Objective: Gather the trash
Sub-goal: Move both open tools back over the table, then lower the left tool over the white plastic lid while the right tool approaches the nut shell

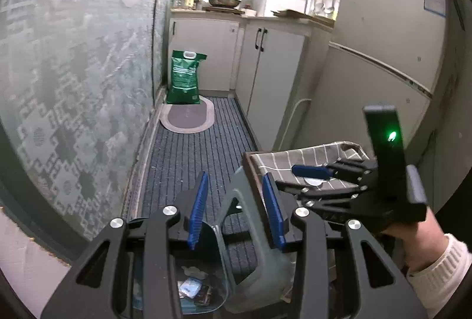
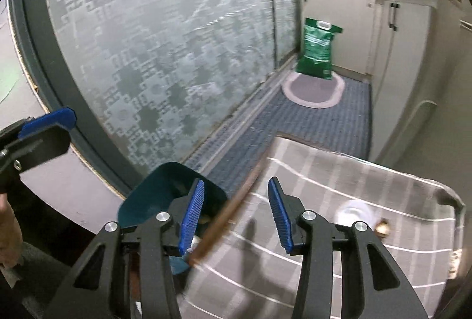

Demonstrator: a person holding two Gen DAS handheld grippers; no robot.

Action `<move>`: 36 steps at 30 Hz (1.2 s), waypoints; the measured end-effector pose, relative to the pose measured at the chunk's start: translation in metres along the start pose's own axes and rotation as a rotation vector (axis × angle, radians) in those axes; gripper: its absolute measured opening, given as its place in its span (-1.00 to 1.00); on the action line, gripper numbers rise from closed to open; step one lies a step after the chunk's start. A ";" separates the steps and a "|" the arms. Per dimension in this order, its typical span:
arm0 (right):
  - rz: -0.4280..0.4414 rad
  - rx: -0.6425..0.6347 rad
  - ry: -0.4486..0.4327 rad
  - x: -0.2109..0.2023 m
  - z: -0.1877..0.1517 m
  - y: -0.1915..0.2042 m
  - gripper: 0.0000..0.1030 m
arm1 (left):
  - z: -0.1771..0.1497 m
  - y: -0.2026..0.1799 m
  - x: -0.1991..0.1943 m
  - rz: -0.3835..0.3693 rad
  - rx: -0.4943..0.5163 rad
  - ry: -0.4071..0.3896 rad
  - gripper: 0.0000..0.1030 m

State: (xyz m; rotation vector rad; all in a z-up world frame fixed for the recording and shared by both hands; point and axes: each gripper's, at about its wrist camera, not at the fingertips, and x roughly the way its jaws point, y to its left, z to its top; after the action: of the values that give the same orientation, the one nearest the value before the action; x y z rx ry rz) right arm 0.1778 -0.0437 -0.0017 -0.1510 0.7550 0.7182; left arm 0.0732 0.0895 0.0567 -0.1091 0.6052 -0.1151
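Keeping the bin (image 1: 206, 274) steady beside the table (image 2: 339, 230), the open right gripper (image 2: 236, 215) should be lowered onto the white scrap (image 2: 357, 211) while the left gripper (image 1: 236, 212) is held open.

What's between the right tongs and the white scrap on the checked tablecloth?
Nothing visible. The open right tongs hover over the grey checked tablecloth; the white crumpled scrap lies on bare cloth just ahead to their right. A small brown object sits beyond it, out of the path.
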 end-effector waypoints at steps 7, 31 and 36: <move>-0.041 0.033 -0.010 -0.017 -0.005 -0.041 -0.11 | -0.003 -0.035 0.034 -0.039 0.059 0.051 -0.16; -0.051 0.092 0.054 -0.044 -0.043 -0.135 -0.22 | -0.024 -0.123 0.151 -0.099 0.209 0.227 0.02; -0.054 0.081 0.078 -0.041 -0.051 -0.139 -0.22 | -0.023 -0.128 0.164 -0.065 0.218 0.242 0.03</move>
State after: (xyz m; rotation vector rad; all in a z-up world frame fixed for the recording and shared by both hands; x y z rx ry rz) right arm 0.2174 -0.1899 -0.0278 -0.1255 0.8507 0.6324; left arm 0.1843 -0.0613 -0.0370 0.0983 0.8265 -0.2595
